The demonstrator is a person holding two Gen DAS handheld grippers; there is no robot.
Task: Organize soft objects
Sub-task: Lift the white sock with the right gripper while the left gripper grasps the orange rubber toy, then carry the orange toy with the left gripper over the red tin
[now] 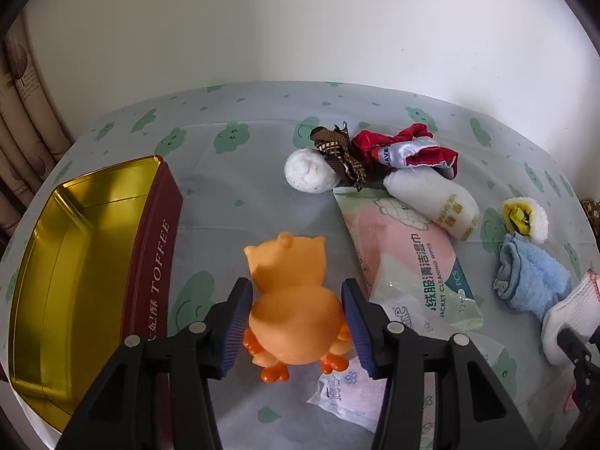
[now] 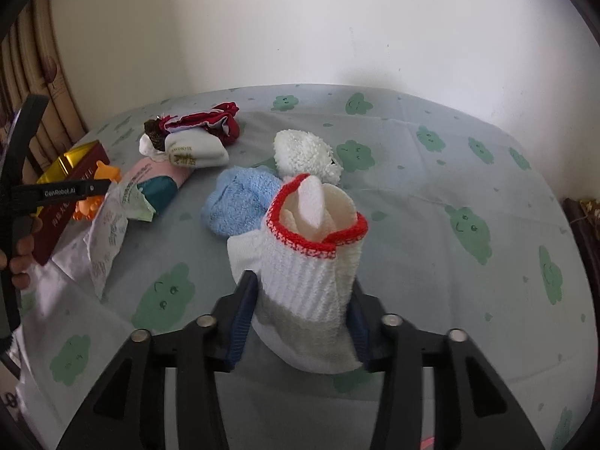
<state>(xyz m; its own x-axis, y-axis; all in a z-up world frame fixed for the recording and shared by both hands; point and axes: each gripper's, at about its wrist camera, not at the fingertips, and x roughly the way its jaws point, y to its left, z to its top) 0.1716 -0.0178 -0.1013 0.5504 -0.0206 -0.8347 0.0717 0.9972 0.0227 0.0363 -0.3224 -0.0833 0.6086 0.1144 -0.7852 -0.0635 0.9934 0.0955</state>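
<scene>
An orange rubber owl-like toy point(image 1: 296, 300) stands on the tablecloth beside the tin, its back to me. My left gripper point(image 1: 296, 288) is open around it, the blue pads point(image 1: 240, 318) close along both its sides. An empty gold-lined red toffee tin point(image 1: 150, 262) lies just left of the toy. My right gripper point(image 2: 303, 281) is shut on a white ribbed sock with a red cuff point(image 2: 311, 262), held off the cloth; the same sock point(image 1: 570, 318) shows at the right edge of the left wrist view.
On the cloth lie a wipes pack point(image 1: 408, 258), a rolled white towel point(image 1: 435, 202), a white ball point(image 1: 309, 170), a brown bow point(image 1: 339, 153), red-and-white fabric point(image 1: 408, 150), a blue towel point(image 2: 240, 202), a fluffy white piece point(image 2: 303, 150) and a tissue packet point(image 1: 348, 393). Walls border the table.
</scene>
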